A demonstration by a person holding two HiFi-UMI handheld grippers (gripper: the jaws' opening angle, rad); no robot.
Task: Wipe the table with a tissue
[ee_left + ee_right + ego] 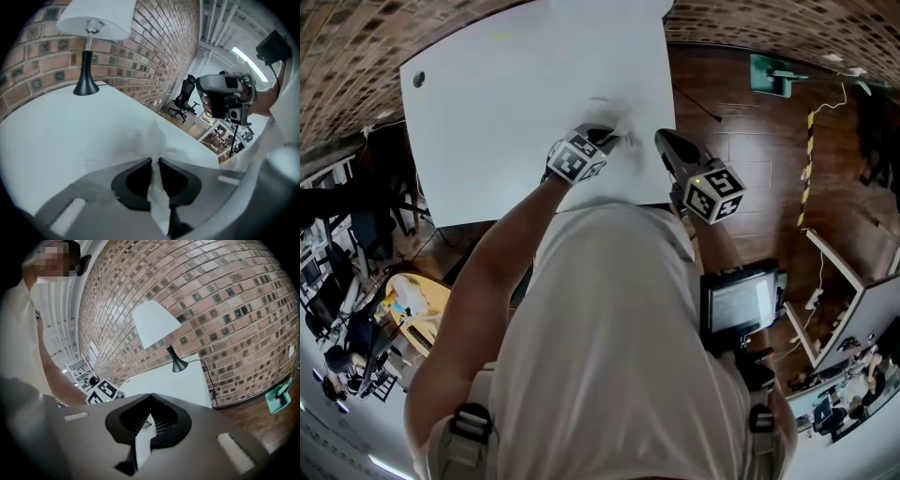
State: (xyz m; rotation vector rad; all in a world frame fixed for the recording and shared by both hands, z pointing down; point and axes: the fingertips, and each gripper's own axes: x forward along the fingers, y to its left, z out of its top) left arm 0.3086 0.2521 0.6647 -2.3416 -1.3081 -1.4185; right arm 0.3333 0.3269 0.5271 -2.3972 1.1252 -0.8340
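The white table (506, 103) fills the upper part of the head view. A crumpled white tissue (152, 138) lies pressed on it, and my left gripper (154, 161) is shut on it, with a strip of tissue trailing back between the jaws. In the head view the left gripper (614, 139) points down at the table near its front right part, and the tissue (614, 114) shows faintly just beyond it. My right gripper (661, 139) hovers at the table's right edge. Its jaws (150, 395) meet at the tips with nothing between them.
A lamp (89, 51) with a white shade and black foot stands at the table's far end by the brick wall, also seen as the lamp (157, 324) with its cable running off the edge. A round hole (419, 80) marks the table's far left corner. Wooden floor (750, 141) lies right of the table.
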